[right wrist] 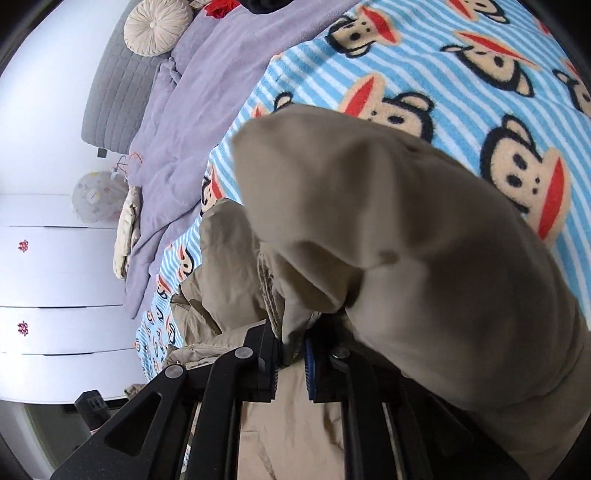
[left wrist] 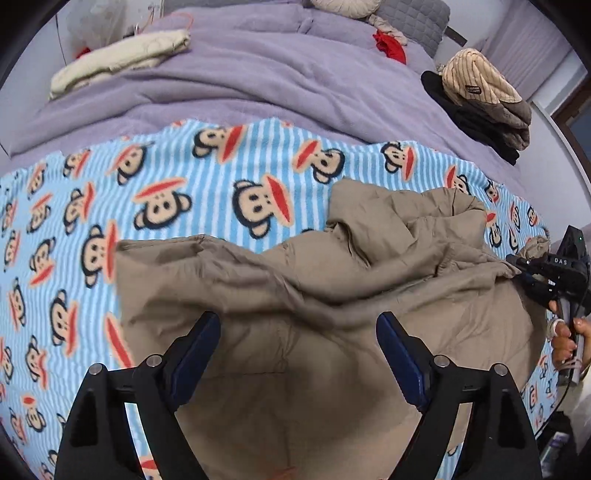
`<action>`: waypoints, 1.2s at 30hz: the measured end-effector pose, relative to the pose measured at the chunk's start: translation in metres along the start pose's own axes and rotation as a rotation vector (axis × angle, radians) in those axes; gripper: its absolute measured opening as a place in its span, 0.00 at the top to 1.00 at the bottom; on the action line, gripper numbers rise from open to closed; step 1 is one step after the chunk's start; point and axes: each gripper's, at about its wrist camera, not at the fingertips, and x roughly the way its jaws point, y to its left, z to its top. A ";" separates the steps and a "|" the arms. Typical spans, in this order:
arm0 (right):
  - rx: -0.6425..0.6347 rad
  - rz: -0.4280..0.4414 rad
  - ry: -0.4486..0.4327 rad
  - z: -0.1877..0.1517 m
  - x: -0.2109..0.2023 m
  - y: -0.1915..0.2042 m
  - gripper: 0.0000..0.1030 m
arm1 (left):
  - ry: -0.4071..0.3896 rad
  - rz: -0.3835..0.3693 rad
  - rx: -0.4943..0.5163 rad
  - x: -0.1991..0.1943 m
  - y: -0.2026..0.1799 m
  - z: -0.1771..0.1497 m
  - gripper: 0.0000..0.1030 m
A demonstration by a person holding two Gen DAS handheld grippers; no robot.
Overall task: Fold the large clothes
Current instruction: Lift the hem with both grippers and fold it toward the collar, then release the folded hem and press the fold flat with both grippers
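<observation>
A large tan padded jacket [left wrist: 295,302] lies crumpled on the blue striped monkey-print blanket [left wrist: 166,199]. My left gripper [left wrist: 298,325] is open and empty, its fingers spread just above the jacket's near part. My right gripper [right wrist: 291,350] is shut on a fold of the jacket [right wrist: 388,240], which bulges up in front of its camera. In the left wrist view the right gripper [left wrist: 517,267] shows at the far right edge, pinching the jacket's right end.
A lilac duvet [left wrist: 258,74] covers the far bed. On it lie a folded cream garment [left wrist: 122,59], a red item [left wrist: 389,46] and a stack of folded clothes [left wrist: 484,99]. A round cushion [right wrist: 157,27] and white drawers [right wrist: 55,277] stand beyond.
</observation>
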 end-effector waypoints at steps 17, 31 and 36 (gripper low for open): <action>-0.417 -0.264 0.005 -0.037 0.039 0.036 0.94 | -0.040 0.108 0.029 0.101 -0.034 -0.008 0.65; -0.428 -0.318 -0.157 0.005 0.005 0.036 1.00 | -0.107 0.191 -0.039 0.074 0.019 0.022 0.65; -0.247 -0.335 -0.150 0.038 -0.005 -0.018 1.00 | -0.035 0.247 -0.124 0.113 0.060 0.014 0.65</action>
